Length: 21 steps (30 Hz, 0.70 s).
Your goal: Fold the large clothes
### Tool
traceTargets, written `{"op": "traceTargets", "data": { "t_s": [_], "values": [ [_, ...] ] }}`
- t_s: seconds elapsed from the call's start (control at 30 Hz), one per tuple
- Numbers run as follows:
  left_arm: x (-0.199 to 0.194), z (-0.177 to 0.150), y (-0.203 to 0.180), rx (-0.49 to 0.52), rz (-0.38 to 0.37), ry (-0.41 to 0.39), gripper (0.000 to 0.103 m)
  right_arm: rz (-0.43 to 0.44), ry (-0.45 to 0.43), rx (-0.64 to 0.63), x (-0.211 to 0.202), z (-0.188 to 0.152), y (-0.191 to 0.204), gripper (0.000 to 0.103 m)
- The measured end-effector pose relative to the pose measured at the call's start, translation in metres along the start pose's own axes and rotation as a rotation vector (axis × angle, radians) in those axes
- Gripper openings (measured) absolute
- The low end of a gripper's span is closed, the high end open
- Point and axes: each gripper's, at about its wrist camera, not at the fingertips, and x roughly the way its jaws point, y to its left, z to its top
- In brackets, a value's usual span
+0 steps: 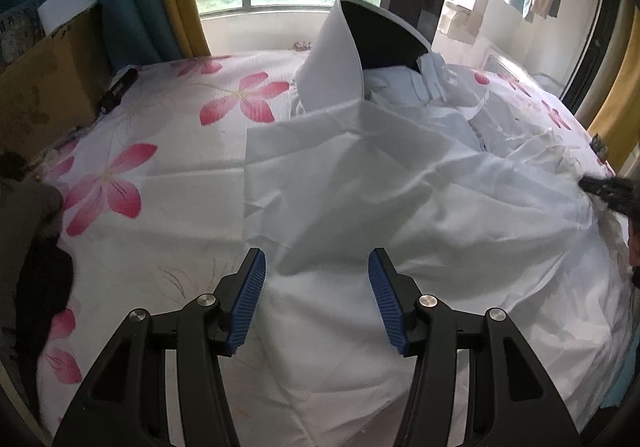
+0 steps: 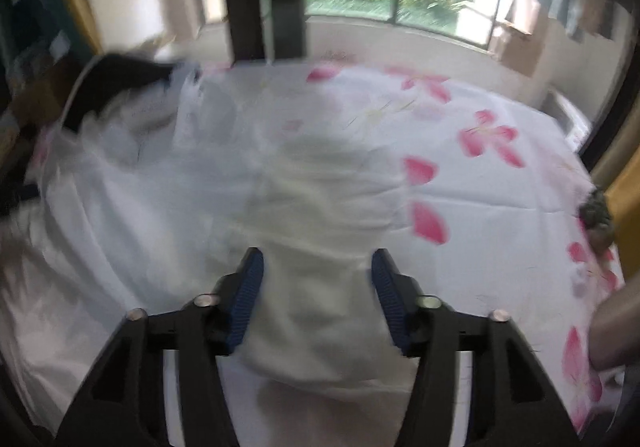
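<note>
here white garment (image 2: pixel 316 307) lies between right gripper (image 2: pixel 317 279) jaws

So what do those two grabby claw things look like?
Both look alike. The left hand-held gripper has black angular plastic arms with round silver bolts at the joints, and its two fingers carry ribbed blue pads. The right hand-held gripper has the same black frame, silver bolts and blue pads.
</note>
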Motion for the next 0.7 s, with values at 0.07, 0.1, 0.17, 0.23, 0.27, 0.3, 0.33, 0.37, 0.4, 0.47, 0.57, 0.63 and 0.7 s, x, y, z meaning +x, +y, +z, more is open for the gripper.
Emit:
{"op": "traceTargets", "data": {
  "t_s": [0.07, 0.1, 0.17, 0.23, 0.27, 0.3, 0.33, 0.37, 0.4, 0.47, 0.57, 0.63, 0.7],
  "values": [
    [-0.004, 0.01, -0.002, 0.022, 0.007, -0.019, 0.057, -0.047, 0.01, -0.078, 0.004, -0.001, 0.013, 0.002],
    [-0.006, 0.019, -0.004, 0.046, 0.011, -0.034, 0.057, -0.054, 0.008, -0.101, 0.003, 0.001, 0.017, 0.002],
    [-0.009, 0.037, -0.011, 0.097, 0.013, -0.067, 0.057, -0.074, -0.026, -0.112, -0.002, 0.01, 0.017, 0.002],
    [-0.008, 0.059, -0.017, 0.141, -0.018, -0.091, 0.057, -0.106, -0.047, -0.126, -0.005, 0.021, 0.015, 0.002],
    [-0.005, 0.069, -0.018, 0.149, -0.039, -0.09, 0.057, -0.111, -0.048, -0.129, -0.005, 0.028, 0.013, 0.002],
    [0.002, 0.081, -0.019, 0.155, -0.047, -0.082, 0.057, -0.11, -0.041, -0.134, -0.004, 0.035, 0.01, 0.002],
    [0.007, 0.088, -0.02, 0.163, -0.047, -0.079, 0.057, -0.111, -0.031, -0.143, -0.003, 0.04, 0.009, 0.002],
    [0.014, 0.096, -0.021, 0.174, -0.051, -0.074, 0.057, -0.116, -0.008, -0.167, -0.001, 0.048, 0.011, 0.003],
    [0.023, 0.102, -0.02, 0.183, -0.065, -0.055, 0.057, -0.121, 0.003, -0.187, 0.0, 0.053, 0.013, 0.005],
    [0.038, 0.111, -0.018, 0.18, -0.093, -0.02, 0.057, -0.116, 0.011, -0.229, 0.0, 0.065, 0.021, 0.043],
    [0.049, 0.115, -0.016, 0.181, -0.093, -0.012, 0.055, -0.084, -0.049, -0.271, -0.002, 0.088, 0.033, 0.077],
    [0.053, 0.115, -0.014, 0.188, -0.096, -0.008, 0.04, -0.064, -0.09, -0.325, 0.004, 0.11, 0.047, 0.077],
    [0.056, 0.115, -0.009, 0.172, -0.102, 0.005, 0.038, -0.017, -0.115, -0.389, 0.016, 0.131, 0.066, 0.077]
  ]
}}
